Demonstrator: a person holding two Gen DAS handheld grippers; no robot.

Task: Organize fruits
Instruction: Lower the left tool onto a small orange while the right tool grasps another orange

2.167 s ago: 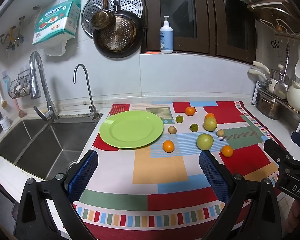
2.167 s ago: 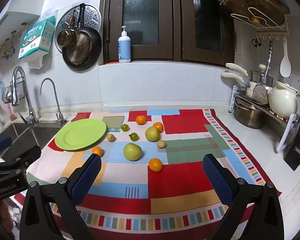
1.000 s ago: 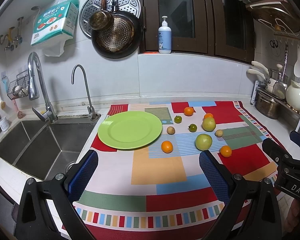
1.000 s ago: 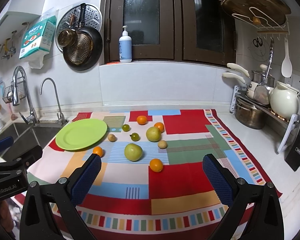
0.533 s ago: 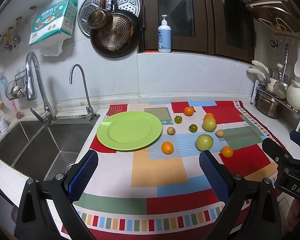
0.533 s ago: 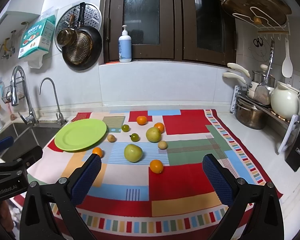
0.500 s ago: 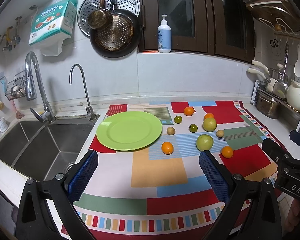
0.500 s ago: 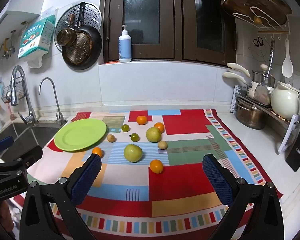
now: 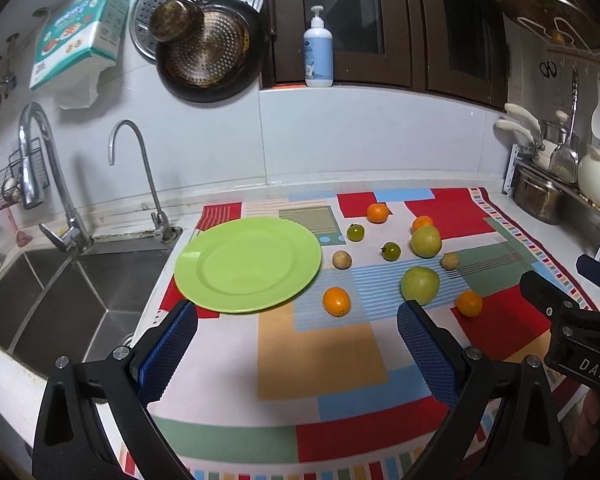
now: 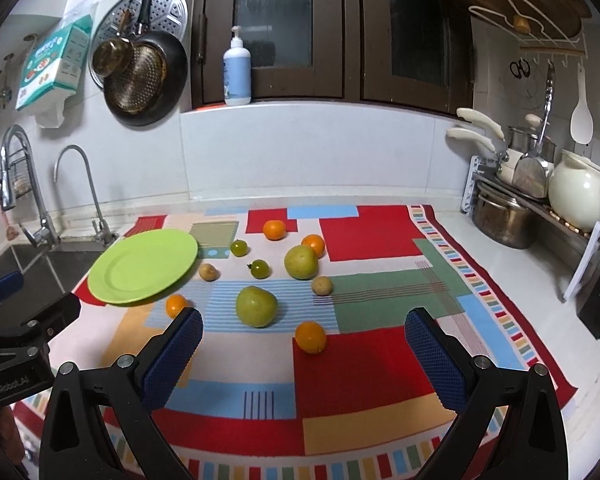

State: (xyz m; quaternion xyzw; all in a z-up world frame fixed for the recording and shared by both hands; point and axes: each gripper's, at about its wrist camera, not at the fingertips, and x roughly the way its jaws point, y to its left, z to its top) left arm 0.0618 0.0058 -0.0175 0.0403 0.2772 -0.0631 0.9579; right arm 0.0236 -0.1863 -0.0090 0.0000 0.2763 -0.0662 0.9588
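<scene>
Kitchen counter with a patchwork cloth [image 10: 364, 236], sink [image 9: 60, 292] at its left edge. Left gripper [image 9: 298, 344] hangs wide open above the near cloth, nothing between its blue pads [image 9: 168, 350]; right gripper [image 10: 304, 354] likewise spread wide and empty, low over the red patch. Versus the earlier views almost nothing changes: both cameras have drifted only slightly, no fruit has shifted, no jaw has closed. So the task reads as not started, grippers just lining up. Green plate [image 9: 248, 264] sits bare at the cloth's left end, partly overhanging toward the sink. Nearest the left gripper is a small orange [image 9: 336, 301] just right of the plate; nearest the right gripper is another orange [image 10: 310, 337], almost between its fingers, with a big green fruit [image 10: 256, 306] just behind. Further back: second green fruit [image 10: 301, 262] touching an orange [image 10: 313, 245], two small dark-green ones [image 10: 259, 269], two tan ones [image 10: 321, 285], one orange [image 10: 275, 229] at the rear. All loose on cloth, none plated. Likely first pick: the near orange, which may roll.
</scene>
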